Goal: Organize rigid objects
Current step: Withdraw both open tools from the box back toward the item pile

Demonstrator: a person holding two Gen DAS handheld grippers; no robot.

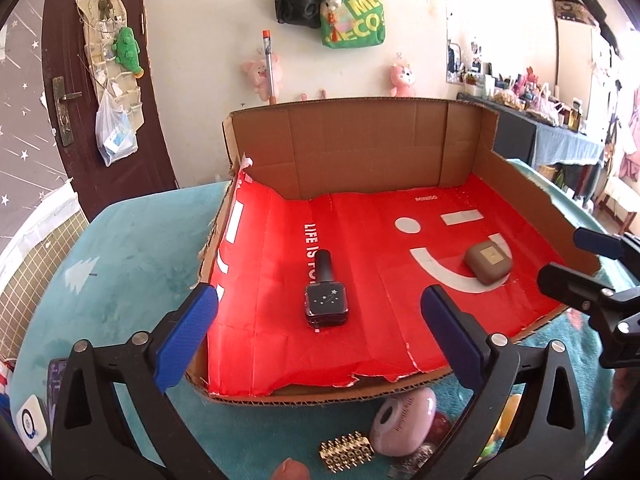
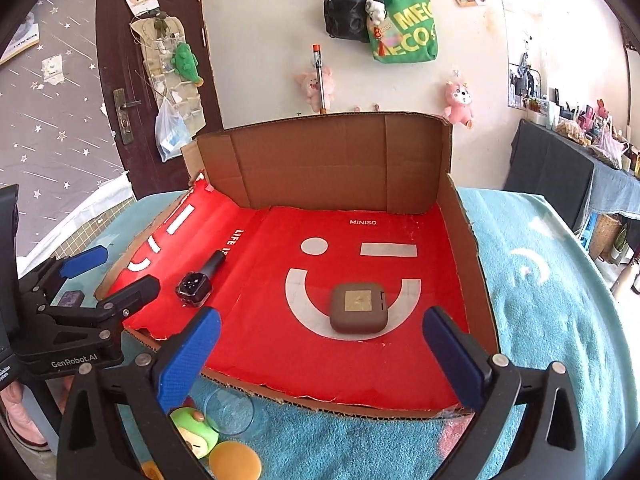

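A cardboard tray (image 1: 400,148) (image 2: 320,160) lined with red paper lies on a teal cloth. A black nail-polish bottle (image 1: 326,294) (image 2: 198,282) lies in it at the left. A brown rounded square case (image 1: 488,262) (image 2: 358,308) lies in it at the right. My left gripper (image 1: 320,320) is open and empty, at the tray's near edge in front of the bottle. My right gripper (image 2: 322,340) is open and empty, at the near edge in front of the case. Each gripper also shows at the edge of the other view: the right gripper (image 1: 576,264) and the left gripper (image 2: 108,274).
Loose items lie on the cloth in front of the tray: a pink round object (image 1: 402,420), a gold studded piece (image 1: 346,450), a green toy (image 2: 194,428), a clear glass dish (image 2: 230,410), a yellow disc (image 2: 236,460). A door (image 2: 152,60) and a wall with hanging bags stand behind.
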